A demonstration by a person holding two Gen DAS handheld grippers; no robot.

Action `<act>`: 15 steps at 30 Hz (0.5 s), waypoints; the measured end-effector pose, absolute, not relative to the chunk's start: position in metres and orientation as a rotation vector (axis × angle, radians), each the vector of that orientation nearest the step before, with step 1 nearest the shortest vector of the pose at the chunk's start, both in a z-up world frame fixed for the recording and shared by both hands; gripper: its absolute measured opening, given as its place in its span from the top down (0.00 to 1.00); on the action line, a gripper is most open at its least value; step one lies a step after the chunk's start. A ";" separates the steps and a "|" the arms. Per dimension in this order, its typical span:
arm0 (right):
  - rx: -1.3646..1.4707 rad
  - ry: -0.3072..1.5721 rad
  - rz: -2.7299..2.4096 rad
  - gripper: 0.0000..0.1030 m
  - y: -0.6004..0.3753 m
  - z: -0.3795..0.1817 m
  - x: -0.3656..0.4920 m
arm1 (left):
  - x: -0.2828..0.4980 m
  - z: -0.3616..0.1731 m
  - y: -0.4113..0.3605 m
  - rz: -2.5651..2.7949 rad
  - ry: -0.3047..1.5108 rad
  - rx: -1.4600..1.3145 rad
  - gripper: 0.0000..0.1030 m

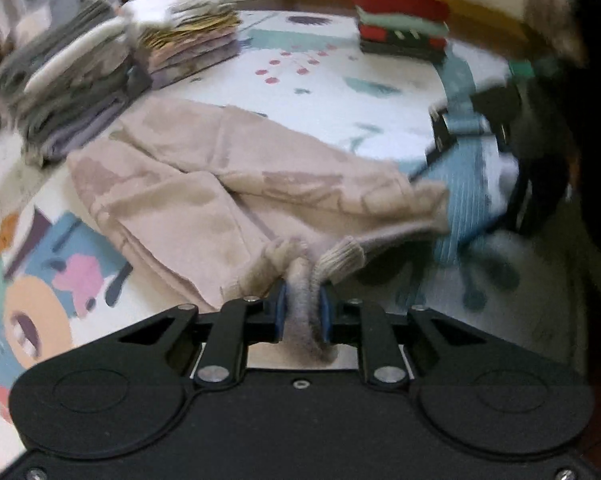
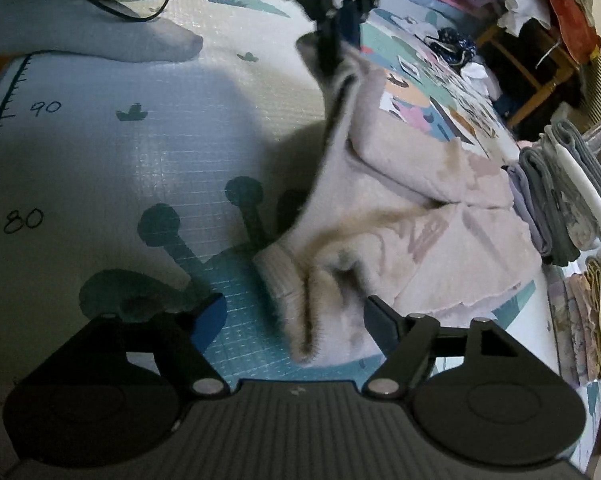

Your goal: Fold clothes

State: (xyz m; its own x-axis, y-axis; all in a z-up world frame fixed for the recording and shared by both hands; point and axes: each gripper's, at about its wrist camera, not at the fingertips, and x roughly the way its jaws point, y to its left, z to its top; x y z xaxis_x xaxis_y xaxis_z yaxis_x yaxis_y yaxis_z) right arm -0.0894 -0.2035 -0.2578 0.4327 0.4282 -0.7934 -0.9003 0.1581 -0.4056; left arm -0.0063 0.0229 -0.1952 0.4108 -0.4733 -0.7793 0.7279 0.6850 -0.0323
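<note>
Nearest the left wrist camera, the left tool (image 1: 303,312) is clamped on a bunched fold of a beige knit garment (image 1: 204,184), the fabric pinched between its blue pads (image 1: 281,312) and pulled up off the patterned play mat (image 1: 332,92). Beyond that grip the garment lies spread and rumpled across the mat, one ribbed cuff (image 1: 340,256) just past the pads. On the right wrist view, the right tool (image 2: 296,320) stands with its jaws apart, another ribbed cuff (image 2: 284,276) lying loose between them, not pressed by either finger. Past the garment, at the far left of the left view, sit two stacks of folded clothes, one grey and white (image 1: 68,92), the other lilac and tan (image 1: 196,40). Farther right stands a stack topped with yellow and red (image 1: 404,12). A socked foot (image 2: 100,36) rests on the mat's edge.
</note>
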 end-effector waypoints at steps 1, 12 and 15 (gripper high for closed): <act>-1.007 0.579 1.023 0.27 -0.202 -0.257 -0.089 | -0.003 -0.193 0.025 -0.773 0.859 0.317 0.84; -0.931 0.648 0.996 0.80 -0.209 -0.252 -0.059 | -0.045 -0.210 0.000 -0.964 0.759 0.791 0.87; -0.879 0.687 1.065 0.81 -0.210 -0.242 -0.055 | -0.062 -0.218 -0.003 -1.042 0.778 0.863 0.87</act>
State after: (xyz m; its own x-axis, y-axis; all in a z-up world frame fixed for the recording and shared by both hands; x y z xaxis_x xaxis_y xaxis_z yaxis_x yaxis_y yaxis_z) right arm -0.0550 -0.2096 -0.2415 0.3438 0.4435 -0.8277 -0.9369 0.2210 -0.2708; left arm -0.0617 -0.0027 -0.2181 0.3126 -0.3948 -0.8640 0.9405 0.2560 0.2233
